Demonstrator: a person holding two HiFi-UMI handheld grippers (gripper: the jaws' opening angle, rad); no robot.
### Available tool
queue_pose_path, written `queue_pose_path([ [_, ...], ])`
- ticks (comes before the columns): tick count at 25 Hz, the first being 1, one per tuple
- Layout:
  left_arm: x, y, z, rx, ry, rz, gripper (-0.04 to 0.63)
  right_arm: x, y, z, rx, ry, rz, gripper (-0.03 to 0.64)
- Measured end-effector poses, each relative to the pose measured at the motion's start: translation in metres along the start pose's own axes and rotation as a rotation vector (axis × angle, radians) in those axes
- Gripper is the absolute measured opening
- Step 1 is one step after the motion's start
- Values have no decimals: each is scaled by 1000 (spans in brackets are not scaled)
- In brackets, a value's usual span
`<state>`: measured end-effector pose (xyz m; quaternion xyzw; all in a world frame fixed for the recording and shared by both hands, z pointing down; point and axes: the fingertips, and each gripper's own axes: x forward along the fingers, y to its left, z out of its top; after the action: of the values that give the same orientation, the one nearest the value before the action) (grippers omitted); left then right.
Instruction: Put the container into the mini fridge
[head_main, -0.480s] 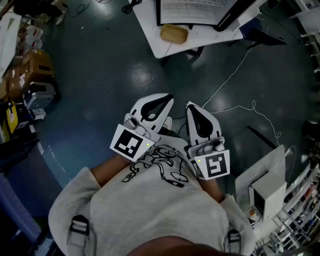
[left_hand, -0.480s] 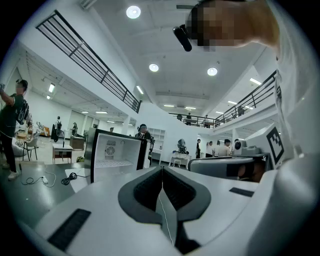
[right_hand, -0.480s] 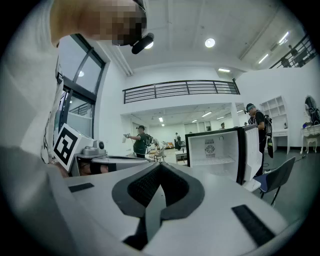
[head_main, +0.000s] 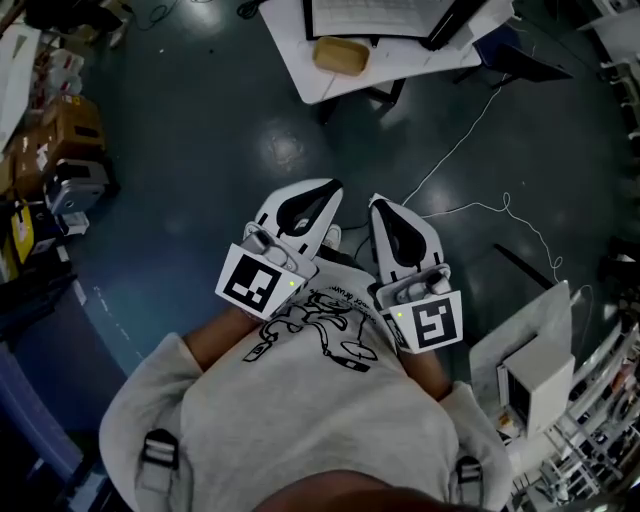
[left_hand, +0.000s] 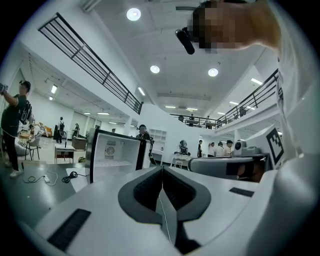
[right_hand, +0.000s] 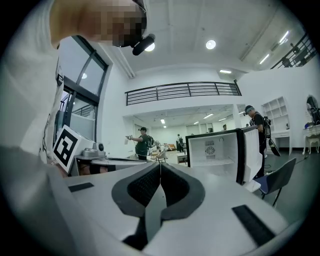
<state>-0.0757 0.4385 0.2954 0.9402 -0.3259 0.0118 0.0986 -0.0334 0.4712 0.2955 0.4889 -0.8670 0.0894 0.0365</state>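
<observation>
1. Close against the person's chest, the left gripper (head_main: 322, 200) and the right gripper (head_main: 385, 215) point forward, each with its jaws pressed together on nothing.
2. Well ahead, the tan container (head_main: 340, 55) lies on a white table (head_main: 300, 80), untouched.
3. The mini fridge (left_hand: 112, 155) stands with its door open.
4. The task looks barely begun: approaching, picking up the container and setting it inside all remain.
</observation>
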Motion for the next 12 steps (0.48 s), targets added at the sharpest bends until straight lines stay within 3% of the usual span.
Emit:
queue_pose_path([
  [12, 4, 1, -2, 23, 4, 36, 18, -2, -8, 3, 32, -18, 26, 28],
])
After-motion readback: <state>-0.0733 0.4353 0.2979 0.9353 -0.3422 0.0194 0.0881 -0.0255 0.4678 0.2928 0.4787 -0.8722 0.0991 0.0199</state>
